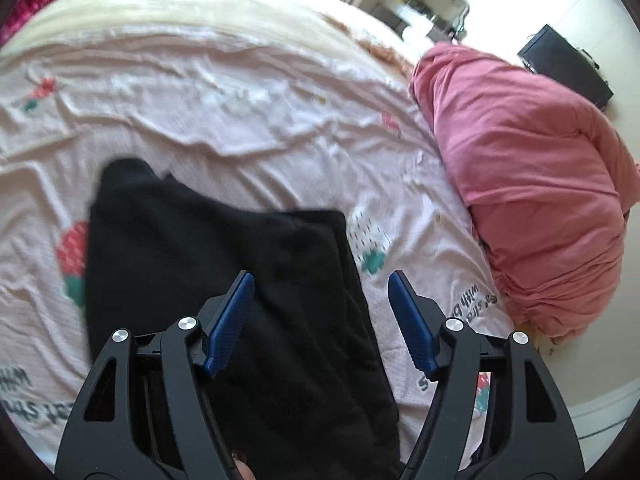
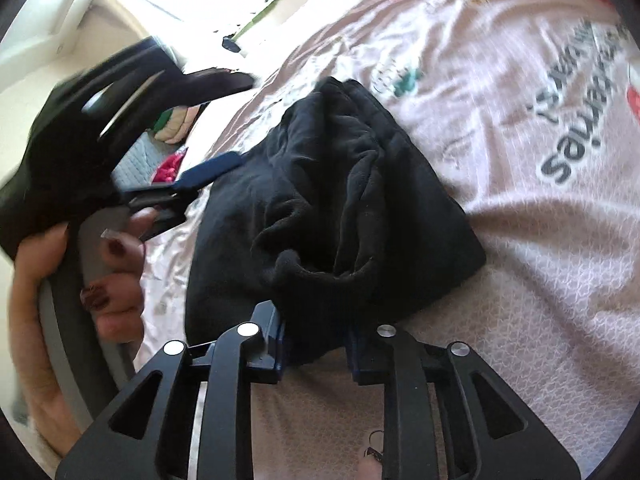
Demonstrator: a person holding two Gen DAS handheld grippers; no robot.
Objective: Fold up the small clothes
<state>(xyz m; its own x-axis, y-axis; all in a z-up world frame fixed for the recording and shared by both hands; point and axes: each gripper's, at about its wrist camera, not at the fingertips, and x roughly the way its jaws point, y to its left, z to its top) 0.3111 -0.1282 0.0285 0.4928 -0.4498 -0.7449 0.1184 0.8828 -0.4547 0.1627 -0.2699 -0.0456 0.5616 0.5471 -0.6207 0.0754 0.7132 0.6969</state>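
A small black garment (image 1: pixel 224 264) lies on the pink printed bedsheet (image 1: pixel 200 112). My left gripper (image 1: pixel 320 312) is open and empty, hovering over the garment's right edge. In the right wrist view the same black garment (image 2: pixel 340 200) is bunched up, and my right gripper (image 2: pixel 316 348) is shut on its near ribbed edge, which hides the blue pads. The left gripper (image 2: pixel 200 176) shows there at the left, held by a hand (image 2: pixel 116 272), just above the garment's far side.
A large pink bundle of cloth (image 1: pixel 528 184) sits at the bed's right edge. A dark box (image 1: pixel 568 64) stands on the floor beyond. Red cloth (image 1: pixel 36 4) lies at the bed's far left corner. The sheet (image 2: pixel 520 160) spreads right of the garment.
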